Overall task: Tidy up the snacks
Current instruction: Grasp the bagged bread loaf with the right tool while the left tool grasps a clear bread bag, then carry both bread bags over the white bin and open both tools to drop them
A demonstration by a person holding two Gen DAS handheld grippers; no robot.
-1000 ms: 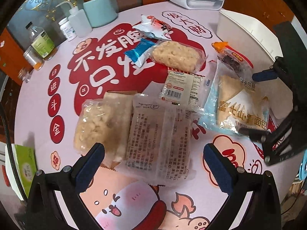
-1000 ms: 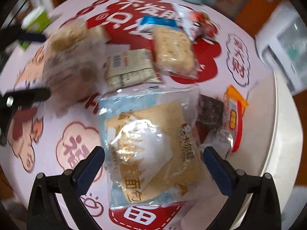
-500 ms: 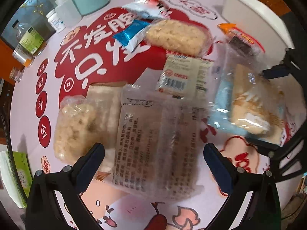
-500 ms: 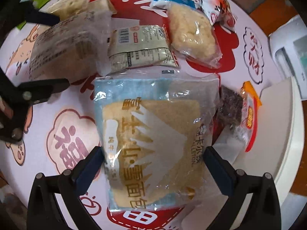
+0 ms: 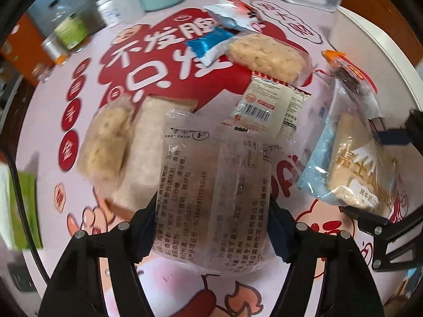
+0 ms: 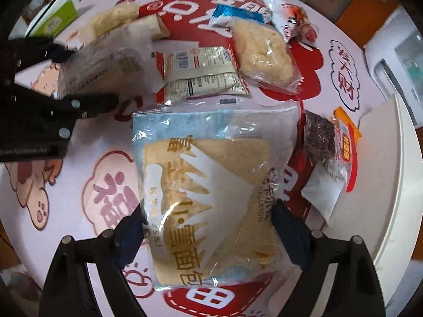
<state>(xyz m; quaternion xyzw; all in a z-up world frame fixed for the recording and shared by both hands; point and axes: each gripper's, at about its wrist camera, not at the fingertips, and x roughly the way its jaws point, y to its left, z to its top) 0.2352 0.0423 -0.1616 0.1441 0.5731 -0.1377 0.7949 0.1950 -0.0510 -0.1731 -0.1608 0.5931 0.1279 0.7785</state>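
A clear-wrapped snack pack (image 5: pixel 214 174) with printed text lies on the pink and red table mat (image 5: pixel 164 74). My left gripper (image 5: pixel 212 225) straddles the pack, its jaws closing with the blue pads against the pack's two sides. A blue bread bag (image 6: pixel 206 185) with a white mountain print sits between the fingers of my right gripper (image 6: pixel 208 222), whose jaws are also closing, pads touching the bag's edges. In the right wrist view the left gripper (image 6: pixel 79 79) shows at the left, around the clear pack (image 6: pixel 105 63).
A puffed rice pack (image 5: pixel 108 140) lies under the clear pack's left side. Behind are a barcode packet (image 5: pixel 267 105), a rice cracker (image 5: pixel 264 55), a blue wrapper (image 5: pixel 208 42) and a red-white packet (image 5: pixel 232 13). An orange dark snack (image 6: pixel 327 142) borders a white tray (image 6: pixel 391 158). Bottles (image 5: pixel 71 29) stand at the back left.
Both grippers have narrowed from wide open until their pads reach their packs. The left gripper has sunk closer to the clear pack, which now fills more of its view.
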